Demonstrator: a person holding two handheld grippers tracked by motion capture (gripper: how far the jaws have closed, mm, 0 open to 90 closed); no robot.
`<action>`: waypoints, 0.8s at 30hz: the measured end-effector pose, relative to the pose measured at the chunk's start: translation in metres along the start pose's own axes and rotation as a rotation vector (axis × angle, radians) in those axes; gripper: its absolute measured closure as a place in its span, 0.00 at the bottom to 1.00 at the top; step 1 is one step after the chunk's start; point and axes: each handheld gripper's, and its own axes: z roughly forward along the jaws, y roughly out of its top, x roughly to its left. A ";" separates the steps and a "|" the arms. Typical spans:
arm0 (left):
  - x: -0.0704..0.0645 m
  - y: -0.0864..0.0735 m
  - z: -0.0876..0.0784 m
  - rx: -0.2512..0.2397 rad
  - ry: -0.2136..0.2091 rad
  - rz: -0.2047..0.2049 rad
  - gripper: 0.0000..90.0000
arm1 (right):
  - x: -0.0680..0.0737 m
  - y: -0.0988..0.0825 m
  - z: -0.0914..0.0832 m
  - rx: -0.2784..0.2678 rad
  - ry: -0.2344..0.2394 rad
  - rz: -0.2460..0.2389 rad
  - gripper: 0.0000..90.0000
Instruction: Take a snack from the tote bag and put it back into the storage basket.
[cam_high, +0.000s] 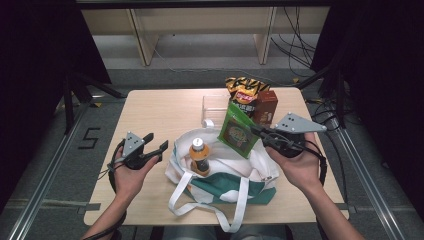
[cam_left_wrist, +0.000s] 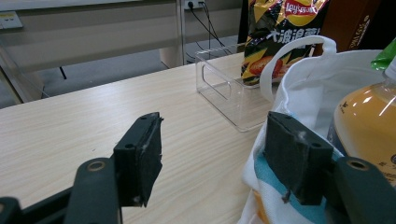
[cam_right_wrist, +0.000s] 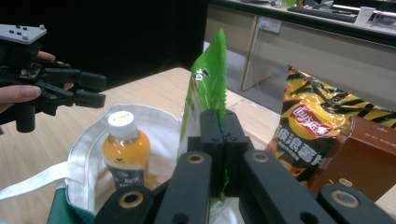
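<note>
Right gripper (cam_right_wrist: 219, 140) pinches green packet (cam_right_wrist: 208, 79) upright (long axis vertical).

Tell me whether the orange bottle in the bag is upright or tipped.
Upright: the orange bottle stands in the open tote bag, white cap on top.

Wooden table (cam_high: 165, 112) carries tote bag (cam_high: 225, 182), clear box (cam_high: 214, 106), chips (cam_high: 243, 90), brown carton (cam_high: 265, 106)

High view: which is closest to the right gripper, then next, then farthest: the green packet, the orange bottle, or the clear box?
From the right gripper:
1. Green packet, pinched in its fingers, above the bag.
2. Orange bottle, standing inside the white bag, further left.
3. Clear box, toward the table's far edge.
</note>
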 end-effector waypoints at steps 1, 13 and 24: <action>0.000 0.000 0.000 0.000 0.000 0.000 0.41 | 0.000 0.001 -0.001 0.006 0.013 0.004 1.00; 0.000 0.000 0.001 -0.004 -0.006 0.000 0.41 | -0.005 0.008 -0.004 -0.005 -0.014 -0.005 1.00; -0.001 0.000 0.001 0.002 -0.003 0.003 0.41 | -0.009 0.012 -0.005 -0.011 -0.018 0.000 1.00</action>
